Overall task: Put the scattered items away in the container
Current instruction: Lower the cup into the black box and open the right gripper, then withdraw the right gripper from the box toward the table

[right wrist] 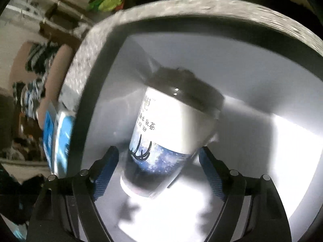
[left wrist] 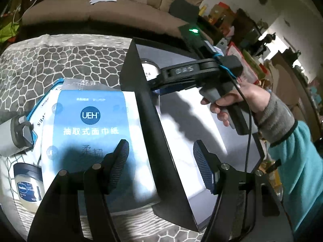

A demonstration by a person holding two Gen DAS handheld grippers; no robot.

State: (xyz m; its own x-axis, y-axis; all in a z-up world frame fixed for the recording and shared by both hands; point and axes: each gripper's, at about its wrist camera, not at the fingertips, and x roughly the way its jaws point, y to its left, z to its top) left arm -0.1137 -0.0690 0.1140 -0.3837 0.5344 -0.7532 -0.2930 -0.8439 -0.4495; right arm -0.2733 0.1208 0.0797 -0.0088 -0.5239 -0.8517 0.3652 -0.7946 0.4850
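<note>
Inside the black container [right wrist: 97,92], the right gripper [right wrist: 159,161] has its fingers spread wide on either side of a milk-tea cup [right wrist: 171,133] that lies tilted on the white floor, neither pad clearly pressing it. Meanwhile the left gripper [left wrist: 161,161] hangs open and empty astride the container's near wall [left wrist: 153,133], one finger over the tissue pack [left wrist: 90,133] just outside it, with a Vaseline jar [left wrist: 28,181] nearby on the patterned cloth [left wrist: 60,60].

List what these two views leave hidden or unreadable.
- Left wrist view: the cup in the box is mostly hidden by the box wall and the right gripper.
- Left wrist view: the jar is partly covered by the tissue pack.
- Right wrist view: the cup's lid is blurred.
</note>
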